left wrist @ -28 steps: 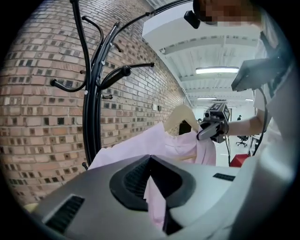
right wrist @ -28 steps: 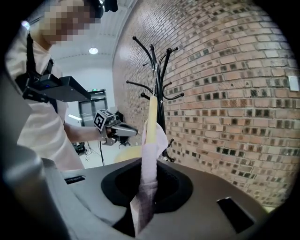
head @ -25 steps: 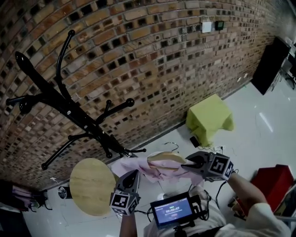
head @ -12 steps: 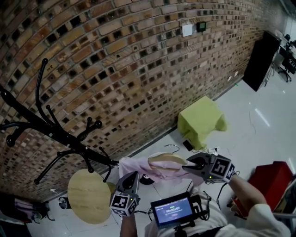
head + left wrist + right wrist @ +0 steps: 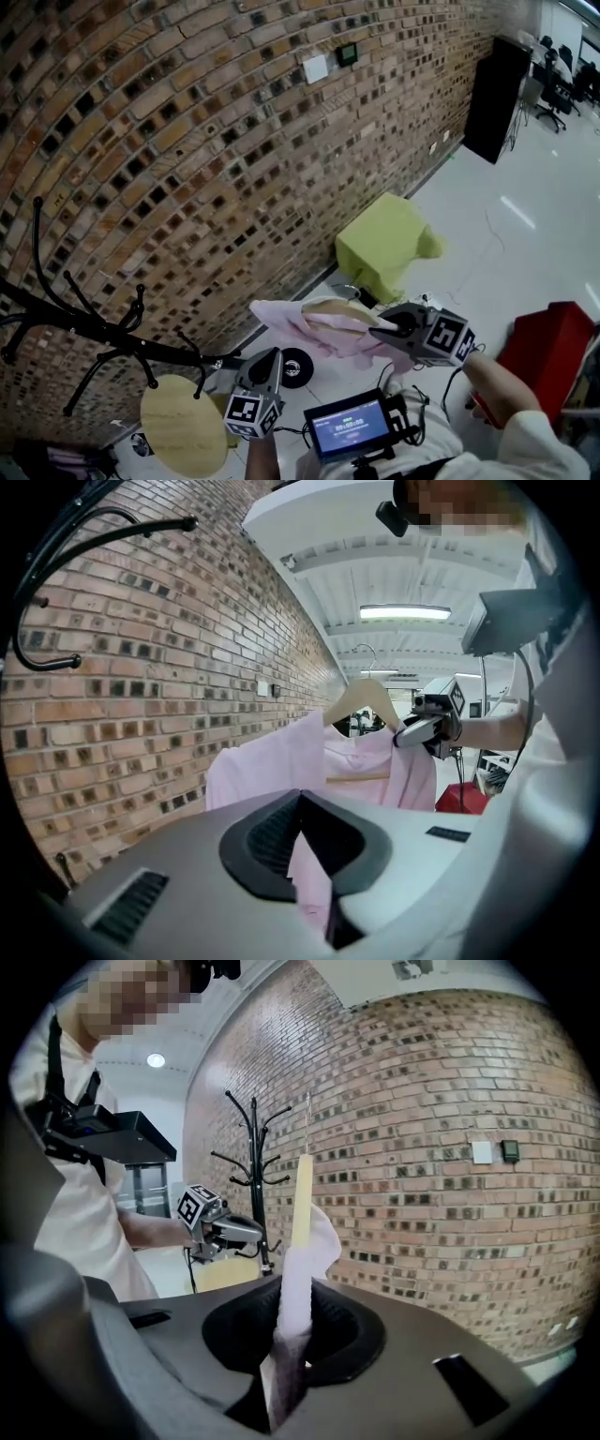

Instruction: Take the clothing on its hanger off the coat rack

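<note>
- The coat rack stands far left against the brick wall, and the clothing is already well clear of its hooks. I judge the step in hand is carrying it away, so move both tools together.
- The pink clothing hangs between the tools, near the person. Keep it level and unstretched.
- Its wooden hanger sits inside the shoulders, hook free.
- The right tool is clenched on the fabric-covered hanger end.
- The left tool is clenched on the lower fabric.

We see only part of the coat rack; the left edge cuts it off. The pink clothing hides most of the hanger. The words on the little screen are too small to read.
</note>
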Demonstrator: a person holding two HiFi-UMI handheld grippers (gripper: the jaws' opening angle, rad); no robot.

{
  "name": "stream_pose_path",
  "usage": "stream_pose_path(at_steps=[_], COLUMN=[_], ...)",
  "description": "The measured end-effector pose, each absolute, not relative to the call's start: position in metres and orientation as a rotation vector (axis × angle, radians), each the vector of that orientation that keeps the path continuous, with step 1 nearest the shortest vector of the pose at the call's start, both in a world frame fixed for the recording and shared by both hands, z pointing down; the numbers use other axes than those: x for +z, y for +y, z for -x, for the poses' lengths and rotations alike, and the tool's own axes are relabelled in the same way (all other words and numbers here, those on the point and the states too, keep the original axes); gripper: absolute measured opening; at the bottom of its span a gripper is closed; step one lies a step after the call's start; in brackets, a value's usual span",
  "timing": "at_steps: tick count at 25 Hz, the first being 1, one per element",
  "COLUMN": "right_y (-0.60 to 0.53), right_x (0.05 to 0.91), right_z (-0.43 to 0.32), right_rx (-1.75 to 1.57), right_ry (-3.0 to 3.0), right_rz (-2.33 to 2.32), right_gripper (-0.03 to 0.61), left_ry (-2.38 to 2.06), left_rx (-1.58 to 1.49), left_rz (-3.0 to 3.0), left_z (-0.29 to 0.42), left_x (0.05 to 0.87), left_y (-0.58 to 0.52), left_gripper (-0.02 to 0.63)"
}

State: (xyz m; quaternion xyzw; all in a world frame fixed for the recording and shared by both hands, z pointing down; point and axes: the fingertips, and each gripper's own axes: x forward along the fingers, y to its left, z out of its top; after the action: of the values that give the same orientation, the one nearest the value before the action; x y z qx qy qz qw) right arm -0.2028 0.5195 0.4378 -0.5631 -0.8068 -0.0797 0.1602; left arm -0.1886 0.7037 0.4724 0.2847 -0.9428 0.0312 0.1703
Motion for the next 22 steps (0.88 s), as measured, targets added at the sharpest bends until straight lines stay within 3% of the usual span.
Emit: stream_pose_path(at_steps=[22], right_y=[0.221], right_x=[0.446], right_z=[0.241], right_rx=[-0.193], right_ry=[-2.53], right_rz=[1.202], right_gripper=[0.044], left_ry=[-2.568], left_rx=[0.18], left_rz=[-1.202], left_z=[0.282], left_x=[0.468], left_y=[0.399], left_gripper=[0.008])
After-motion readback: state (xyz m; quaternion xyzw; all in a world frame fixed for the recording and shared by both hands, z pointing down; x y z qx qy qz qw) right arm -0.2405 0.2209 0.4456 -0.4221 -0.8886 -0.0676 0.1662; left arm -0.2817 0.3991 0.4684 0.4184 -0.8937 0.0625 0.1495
